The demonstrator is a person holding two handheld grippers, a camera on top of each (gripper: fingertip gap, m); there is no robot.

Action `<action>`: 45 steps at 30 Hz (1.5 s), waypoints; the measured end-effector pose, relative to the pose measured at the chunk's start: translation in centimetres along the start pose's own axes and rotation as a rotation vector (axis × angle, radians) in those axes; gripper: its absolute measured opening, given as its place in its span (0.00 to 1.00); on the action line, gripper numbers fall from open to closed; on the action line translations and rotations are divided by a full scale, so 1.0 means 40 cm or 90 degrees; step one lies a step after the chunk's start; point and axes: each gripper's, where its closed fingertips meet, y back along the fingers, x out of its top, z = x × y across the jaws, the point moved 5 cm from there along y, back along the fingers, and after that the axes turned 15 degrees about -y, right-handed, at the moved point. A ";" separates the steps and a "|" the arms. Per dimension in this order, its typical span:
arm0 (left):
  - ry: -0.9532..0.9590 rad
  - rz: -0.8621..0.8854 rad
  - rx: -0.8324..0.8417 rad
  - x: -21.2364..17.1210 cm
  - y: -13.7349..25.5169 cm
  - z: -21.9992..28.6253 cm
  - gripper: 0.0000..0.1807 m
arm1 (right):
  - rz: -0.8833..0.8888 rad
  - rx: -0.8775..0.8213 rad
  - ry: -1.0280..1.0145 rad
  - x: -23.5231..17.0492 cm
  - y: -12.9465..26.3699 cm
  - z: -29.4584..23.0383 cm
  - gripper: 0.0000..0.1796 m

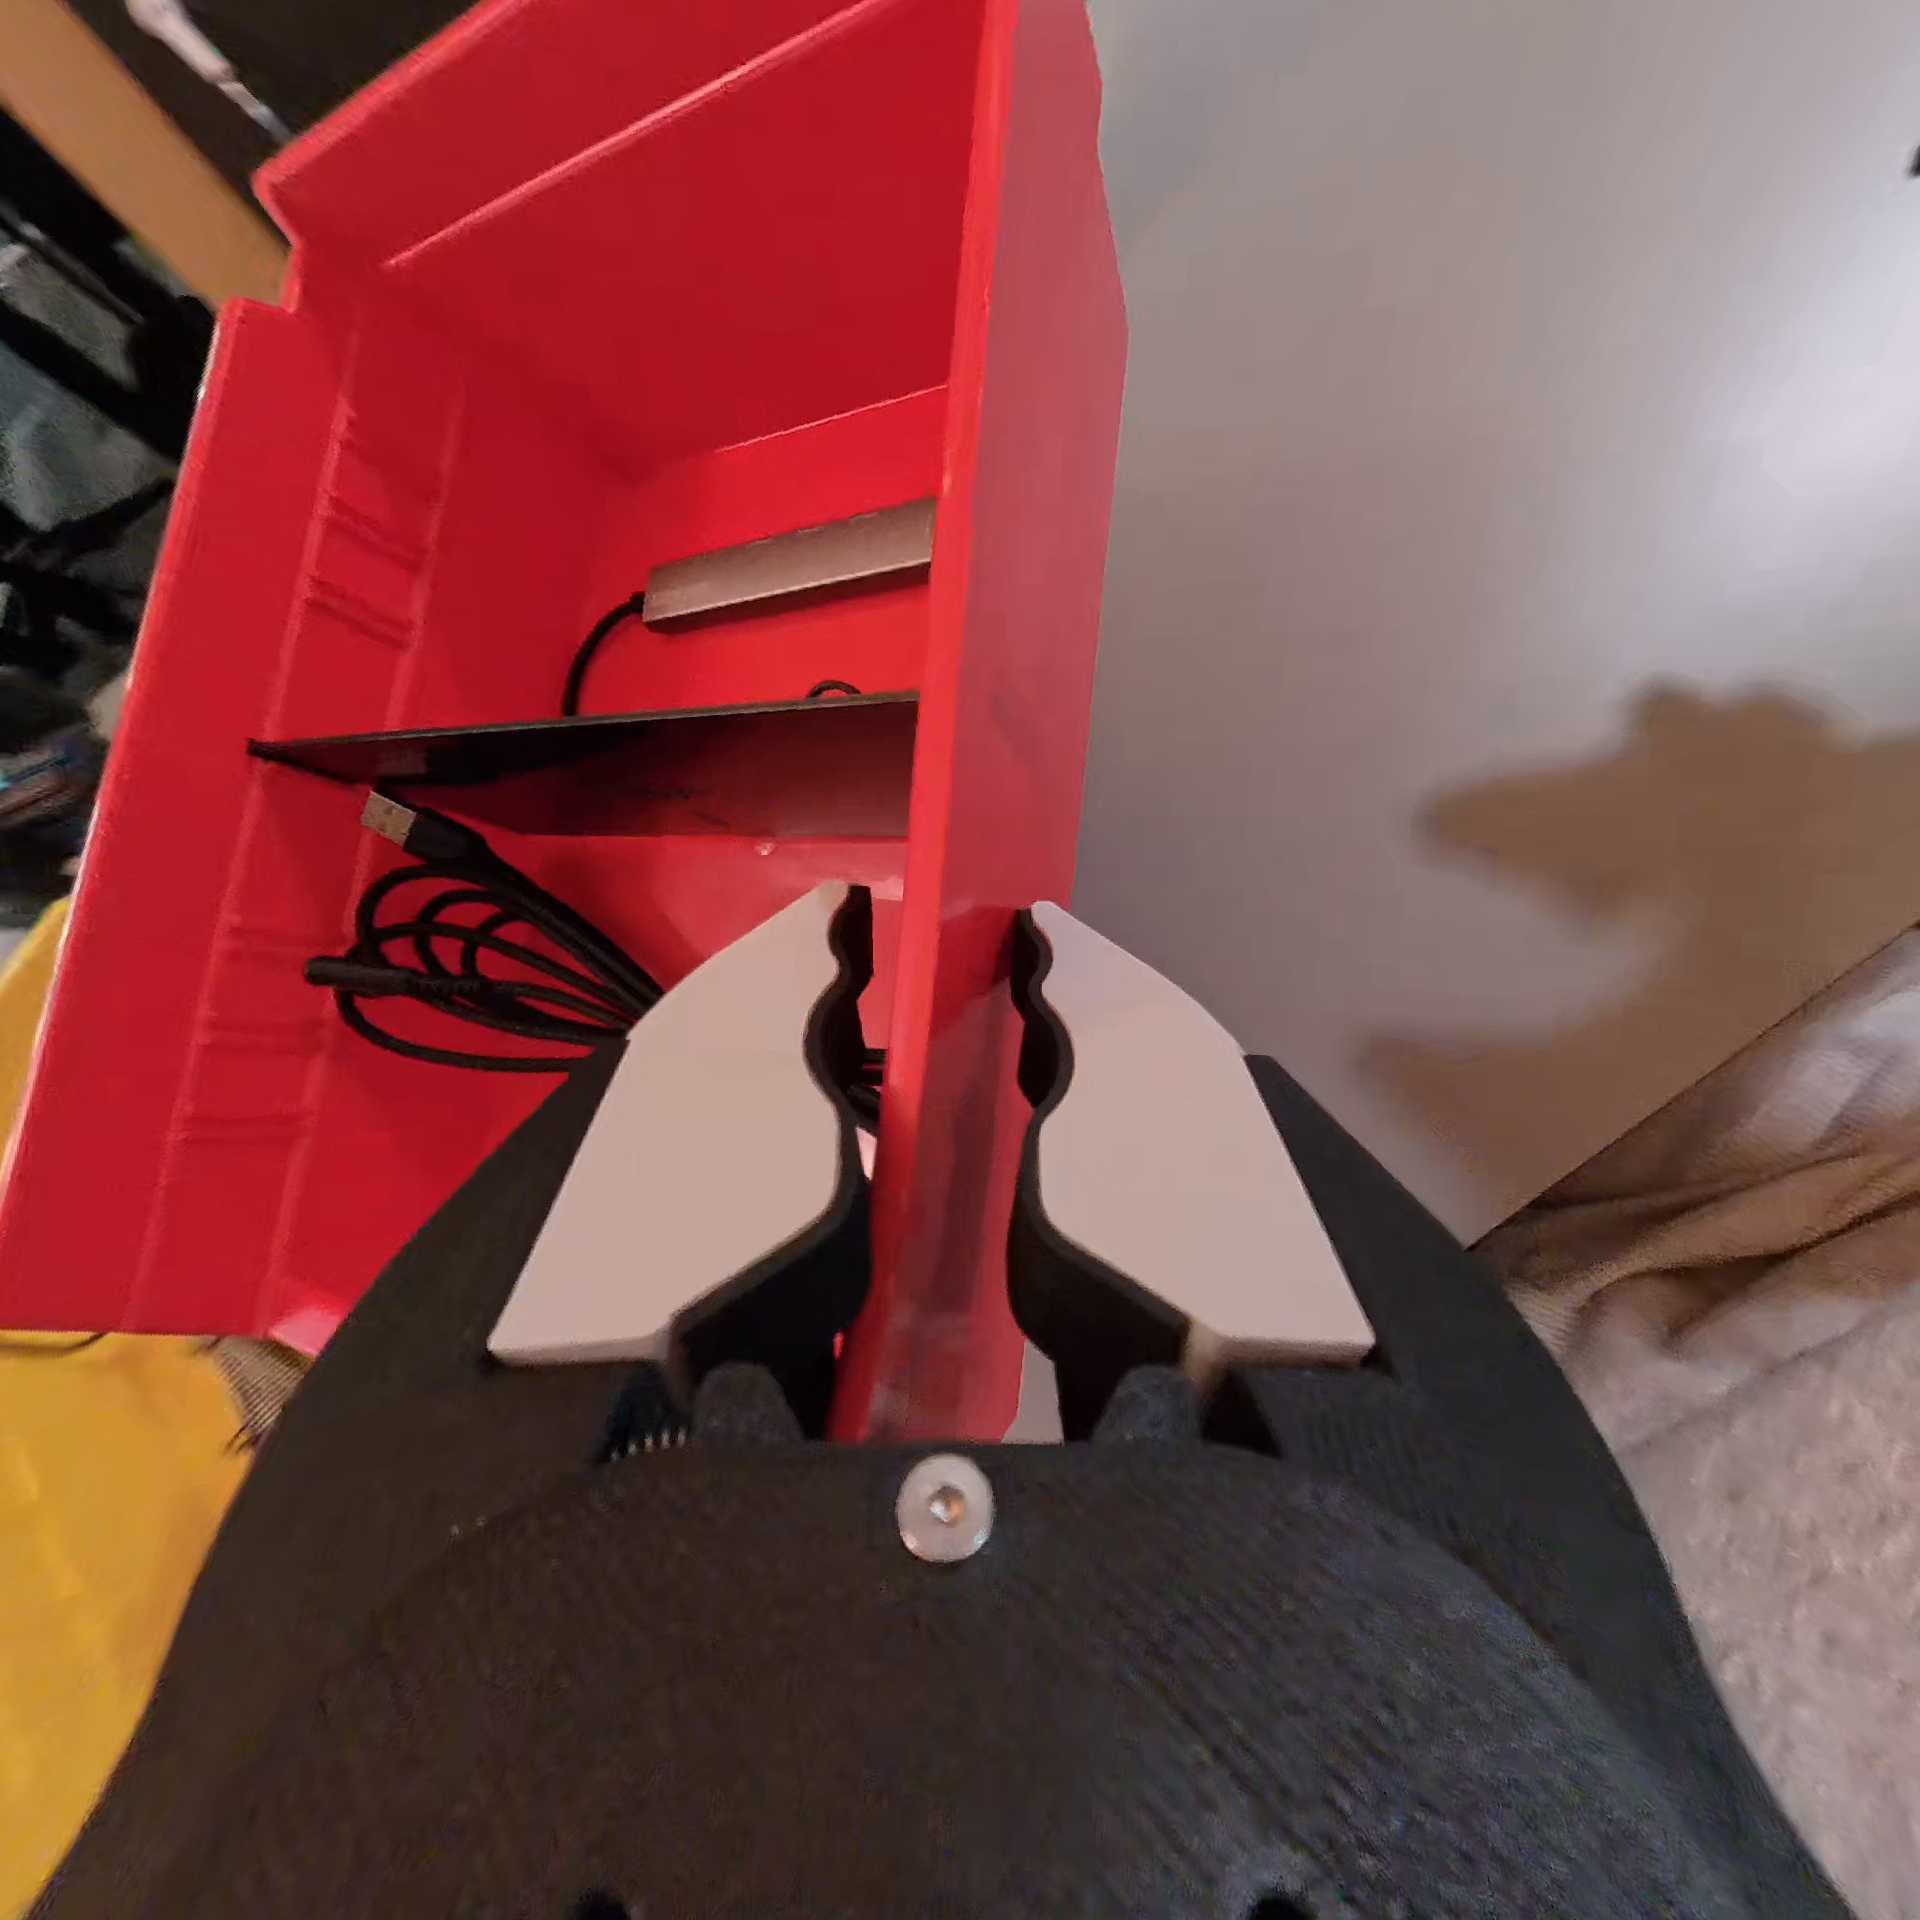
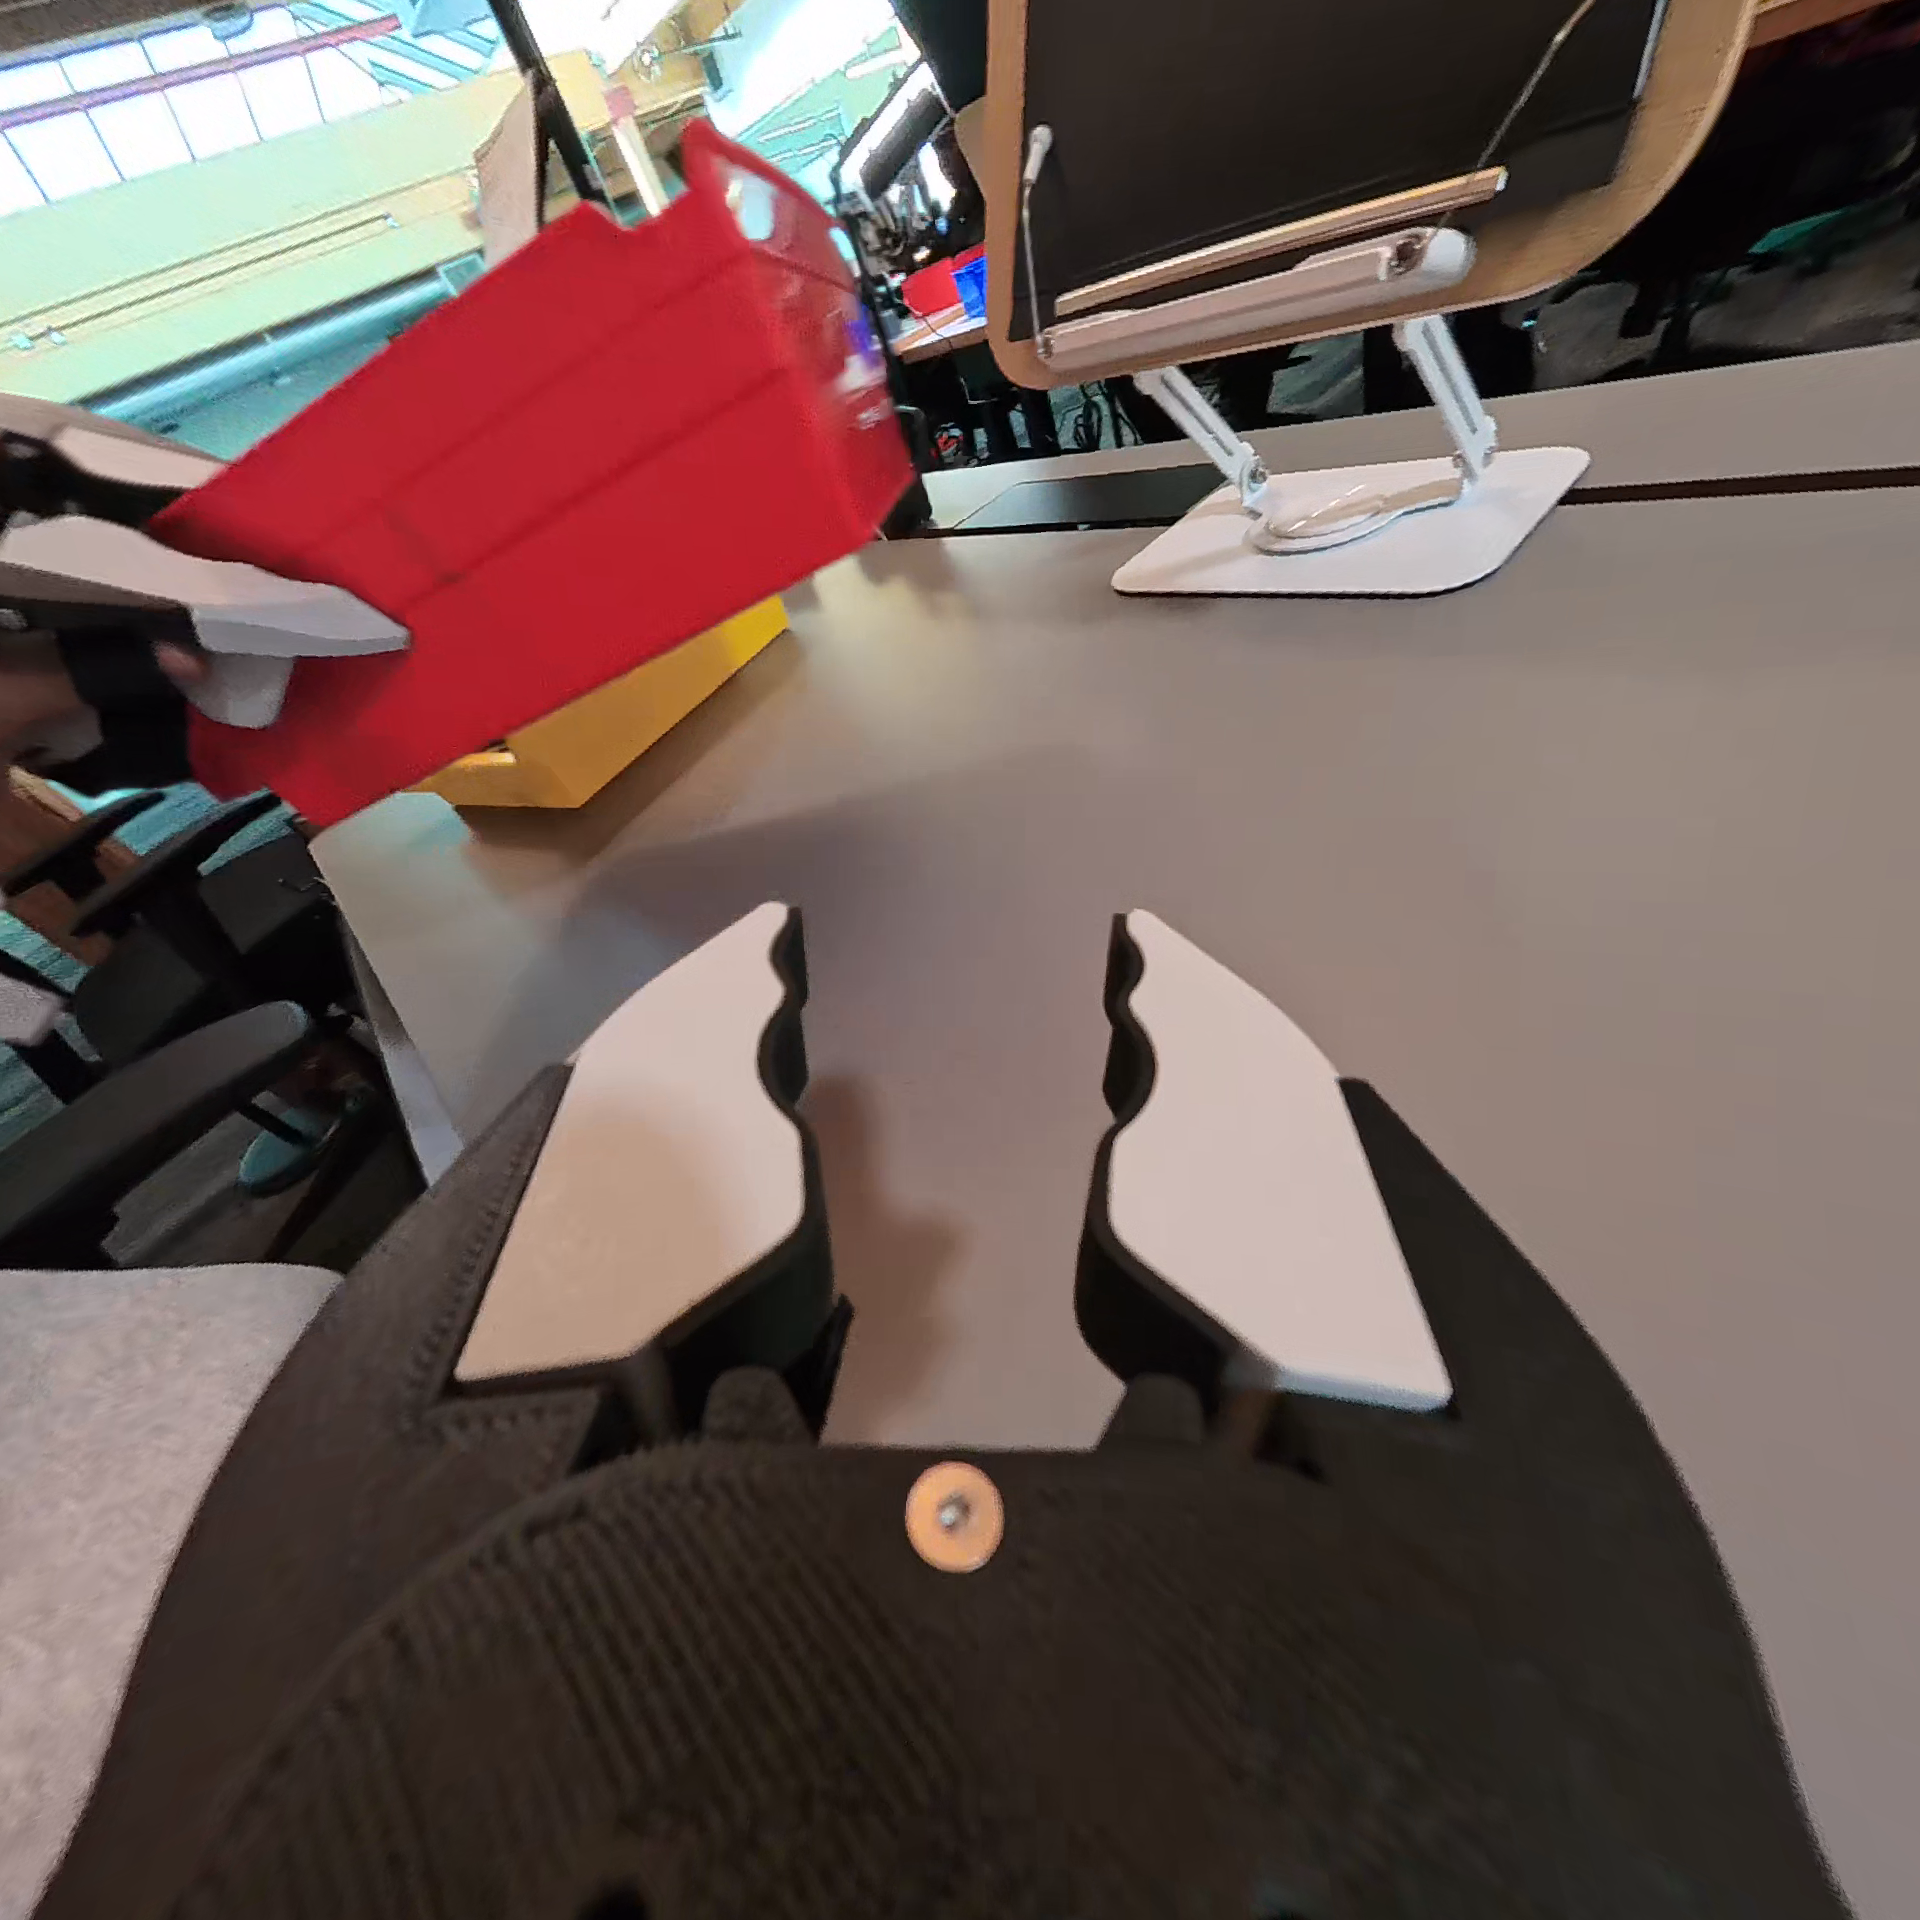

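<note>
My left gripper (image 1: 935,914) is shut on the side wall of a red plastic bin (image 1: 582,436) and holds it tilted in the air above the table. Inside the bin lie a coiled black cable (image 1: 468,966), a flat black panel (image 1: 665,769) and a grey metal hub (image 1: 800,561) with a black cord. In the right wrist view the red bin (image 2: 561,457) hangs tilted at the upper left, with the left gripper's white fingers (image 2: 260,613) on its edge. My right gripper (image 2: 956,925) is open and empty, low over the grey table (image 2: 1351,831).
A yellow bin (image 2: 623,707) sits on the table under the red bin. A white laptop stand (image 2: 1351,520) holding a dark device stands at the back right. Black office chairs (image 2: 156,987) stand past the table's left edge. Grey cloth (image 1: 1714,1351) shows at lower right.
</note>
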 end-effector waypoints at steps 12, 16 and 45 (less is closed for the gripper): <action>-0.045 0.000 -0.129 0.050 -0.228 0.176 0.16 | -0.005 0.034 -0.033 -0.005 0.010 -0.001 0.32; -0.030 0.051 -0.147 0.067 -0.290 0.213 0.09 | -0.004 0.030 -0.034 -0.011 0.010 -0.001 0.32; 0.310 0.262 -0.164 -0.175 -0.418 -0.182 0.82 | -0.060 -0.114 -0.042 -0.089 -0.074 0.069 0.31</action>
